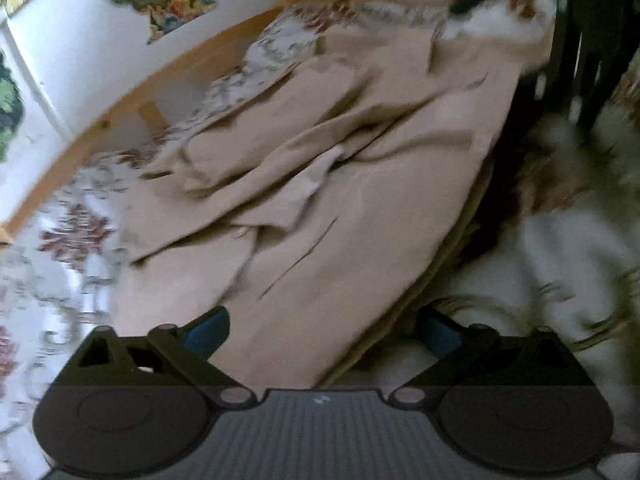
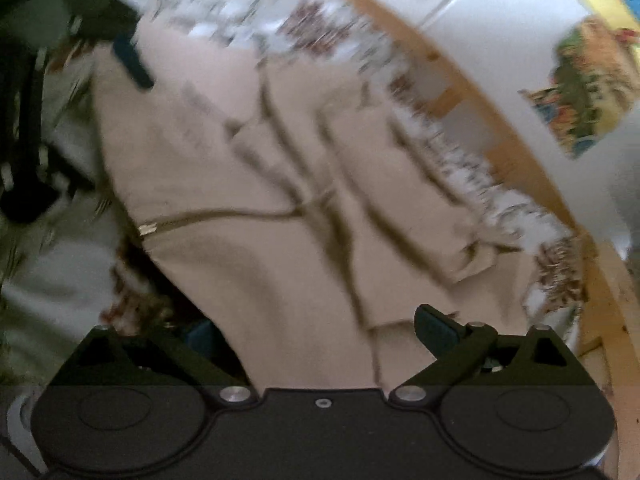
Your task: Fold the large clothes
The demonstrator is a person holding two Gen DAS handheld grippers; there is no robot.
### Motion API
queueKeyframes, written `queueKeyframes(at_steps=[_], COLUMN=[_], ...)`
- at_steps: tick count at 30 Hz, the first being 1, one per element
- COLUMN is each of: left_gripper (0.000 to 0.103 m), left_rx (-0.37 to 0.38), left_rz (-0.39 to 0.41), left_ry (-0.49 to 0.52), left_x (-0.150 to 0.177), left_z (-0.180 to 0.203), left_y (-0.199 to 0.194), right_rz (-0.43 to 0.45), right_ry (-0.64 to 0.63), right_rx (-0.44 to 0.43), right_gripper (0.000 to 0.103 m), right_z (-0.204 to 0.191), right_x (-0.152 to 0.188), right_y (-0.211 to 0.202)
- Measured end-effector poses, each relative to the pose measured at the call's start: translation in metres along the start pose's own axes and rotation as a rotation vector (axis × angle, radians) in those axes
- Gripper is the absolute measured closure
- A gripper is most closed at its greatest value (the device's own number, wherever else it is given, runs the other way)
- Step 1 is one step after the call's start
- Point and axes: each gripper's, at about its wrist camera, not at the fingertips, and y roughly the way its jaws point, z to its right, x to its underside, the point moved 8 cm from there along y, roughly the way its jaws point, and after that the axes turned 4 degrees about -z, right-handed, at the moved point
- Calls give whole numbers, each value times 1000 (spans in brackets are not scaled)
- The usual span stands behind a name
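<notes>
Beige garment (image 1: 340, 152) blurred; right gripper's (image 2: 320, 332) left fingertip half hidden

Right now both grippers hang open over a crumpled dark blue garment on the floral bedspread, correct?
Wrong colour only. The crumpled garment is beige, not dark blue, as the left wrist view shows. The left gripper and right gripper do hang open over it on the floral bedspread.

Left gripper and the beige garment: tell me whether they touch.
Cannot tell. In the left wrist view the left gripper stands wide open over the beige garment, but blur hides any gap or contact at the fingertips.
</notes>
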Motion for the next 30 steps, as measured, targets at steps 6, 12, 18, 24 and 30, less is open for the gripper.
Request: queueKeyframes(at_steps=[6,12,18,24,30], left_gripper=[39,95,98,98,100], left_rx=[-72,-29,22,13,29], left_rz=[-32,54,118,134,170], left_ry=[-166,-337,-418,-387,-393], left_x=[8,-10,-56,-58,-23], left_z=[-40,-93,-130,-133,-113], left_y=[-12,-29,-30,-37,-60], right_rz=[108,128,117,-120,-229], right_ry=[172,201,16,-142,11], right_rx=[74,88,-73,60,54], right_gripper=[5,4,9,45,95], right_z=[37,48,11,20,56], right_x=[-8,-10,-16,15,48], right_y=[-17,-17,-21,-19,-30])
